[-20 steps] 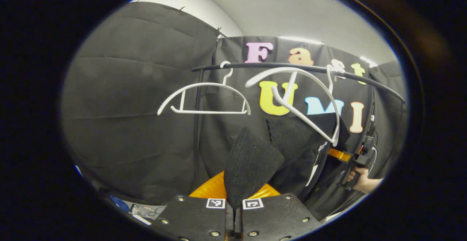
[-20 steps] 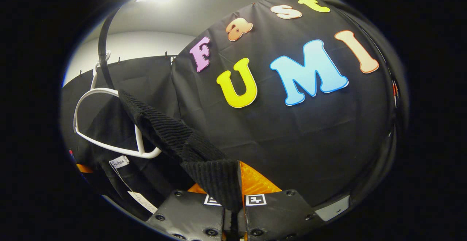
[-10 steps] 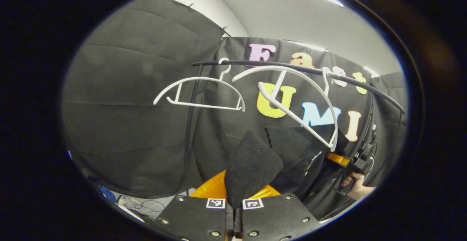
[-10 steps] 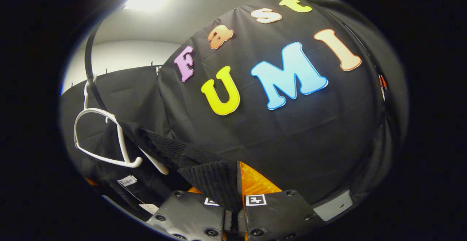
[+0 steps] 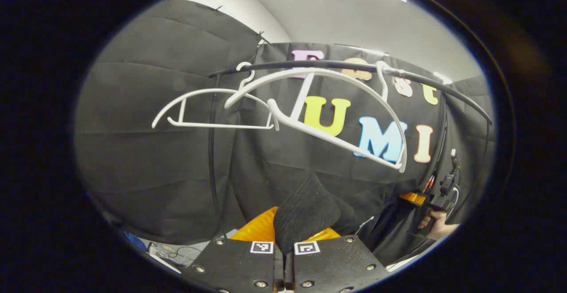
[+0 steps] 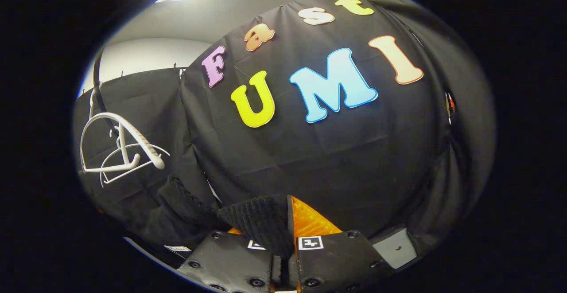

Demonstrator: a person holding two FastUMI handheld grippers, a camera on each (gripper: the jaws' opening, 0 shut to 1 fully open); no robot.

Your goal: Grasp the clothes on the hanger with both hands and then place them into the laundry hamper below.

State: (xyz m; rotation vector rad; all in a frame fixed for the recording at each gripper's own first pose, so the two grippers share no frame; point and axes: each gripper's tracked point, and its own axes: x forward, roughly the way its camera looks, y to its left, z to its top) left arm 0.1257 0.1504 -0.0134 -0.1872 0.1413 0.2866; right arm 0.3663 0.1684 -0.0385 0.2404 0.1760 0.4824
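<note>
pulling down, you have slipped the black garment [image 5: 305,209] off the white hanger [image 5: 336,115]; left tool [image 5: 283,251] and right tool [image 6: 283,246] both clamp it, so lower it into the hamper.

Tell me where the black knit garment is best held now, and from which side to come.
Hold the black knit garment by its ribbed edge, as both grippers do: the left gripper and right gripper each pinch a fold from below. It hangs free under the white hanger, so that thick rib likely gives the firmest purchase.
</note>
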